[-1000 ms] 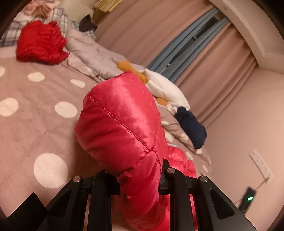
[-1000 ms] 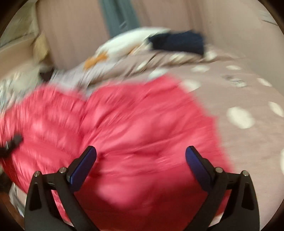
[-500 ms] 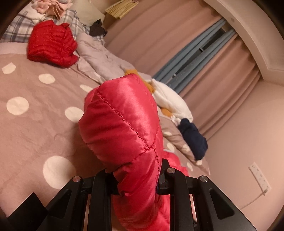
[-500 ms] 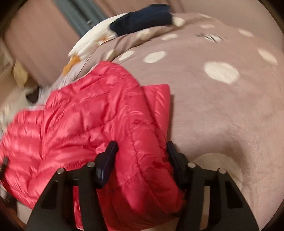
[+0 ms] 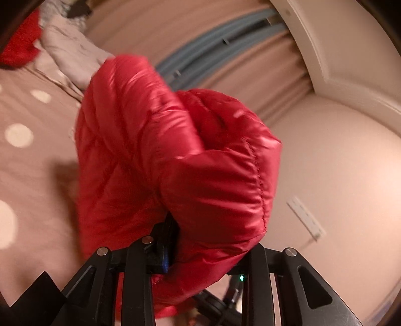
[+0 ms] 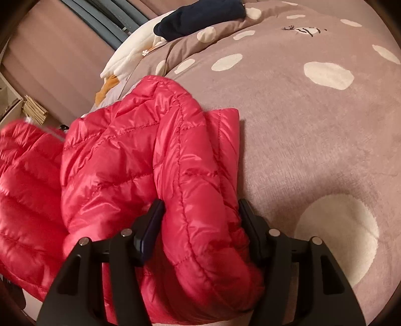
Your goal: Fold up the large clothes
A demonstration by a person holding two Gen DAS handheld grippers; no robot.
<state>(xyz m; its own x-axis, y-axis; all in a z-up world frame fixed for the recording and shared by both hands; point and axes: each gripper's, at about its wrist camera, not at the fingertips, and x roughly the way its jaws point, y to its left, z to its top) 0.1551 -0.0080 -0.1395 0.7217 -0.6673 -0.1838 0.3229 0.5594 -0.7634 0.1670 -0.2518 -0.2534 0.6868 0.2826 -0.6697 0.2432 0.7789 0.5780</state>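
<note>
Red quilted puffer jacket [image 6: 140,160], shiny fabric, stitched in diagonal channels; lies partly on a bed cover [image 6: 313,140] of mauve plush with large cream dots. Right claw [image 6: 200,223]: jaws part-open and widening, a thick folded edge of the jacket between them, both pads against the padding; the rest of the garment spreads away to the left of this claw, its outer edge lying flat on the cover just ahead of the fingers. Left claw [image 5: 200,240]: jaws narrow, easing apart, a bunched fold of the same jacket [image 5: 175,155] clamped between them and lifted clear of the cover, so that the fabric balloons up in front of the fingers and hides most of what is beyond. Beyond the right claw, well apart: a white padded item [image 6: 132,47] with orange patches, and a navy garment [image 6: 200,17] on top of it. Beyond the left claw, to its left: a pale grey garment [image 5: 72,47] and another red garment [image 5: 20,47], blurred. Pink curtains [image 5: 250,62] and a wall socket [image 5: 305,218] to the right of the left claw.
</note>
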